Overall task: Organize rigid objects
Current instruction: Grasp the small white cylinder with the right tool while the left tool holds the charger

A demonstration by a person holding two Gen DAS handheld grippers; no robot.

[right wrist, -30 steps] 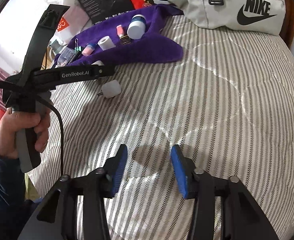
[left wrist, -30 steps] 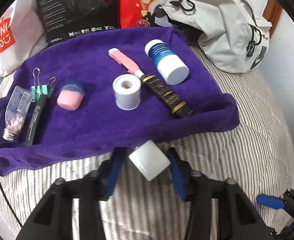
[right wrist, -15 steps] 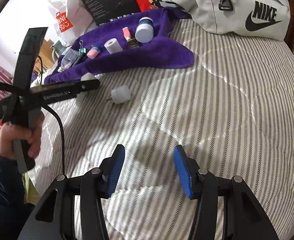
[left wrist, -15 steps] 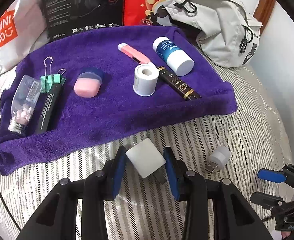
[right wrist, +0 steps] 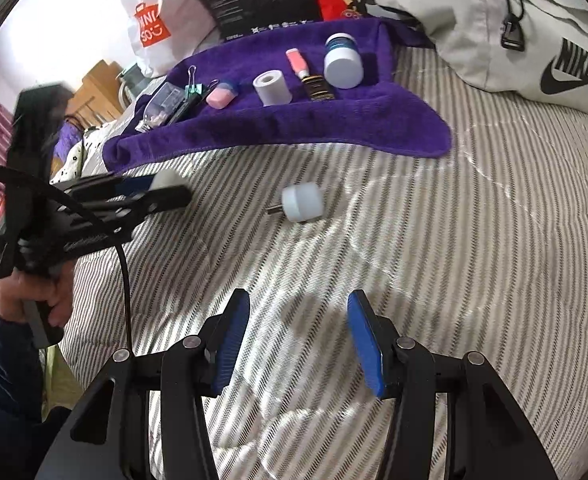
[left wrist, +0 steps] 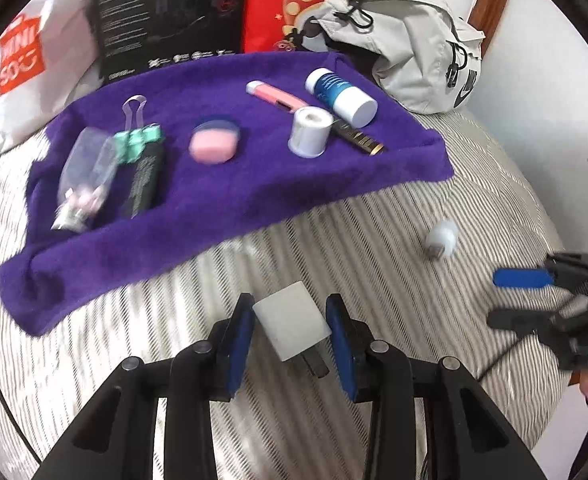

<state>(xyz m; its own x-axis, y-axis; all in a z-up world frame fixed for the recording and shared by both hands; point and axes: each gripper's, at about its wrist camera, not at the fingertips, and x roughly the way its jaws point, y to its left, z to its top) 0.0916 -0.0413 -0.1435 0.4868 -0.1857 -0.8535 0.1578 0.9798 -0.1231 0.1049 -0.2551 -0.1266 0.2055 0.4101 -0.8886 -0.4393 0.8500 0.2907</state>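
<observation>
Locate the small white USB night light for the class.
In both views, the USB night light lies on the striped bedspread, just off the purple towel's near edge, ahead of the open right gripper.

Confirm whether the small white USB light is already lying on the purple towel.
No, the small white USB light lies on the striped bedding, apart from the purple towel and on the camera's side of it.

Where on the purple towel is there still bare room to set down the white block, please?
The purple towel is bare along its near edge, in front of the pink case and the tape roll. Its left end is crowded around the binder clip, and its back right around the blue-labelled bottle.
</observation>
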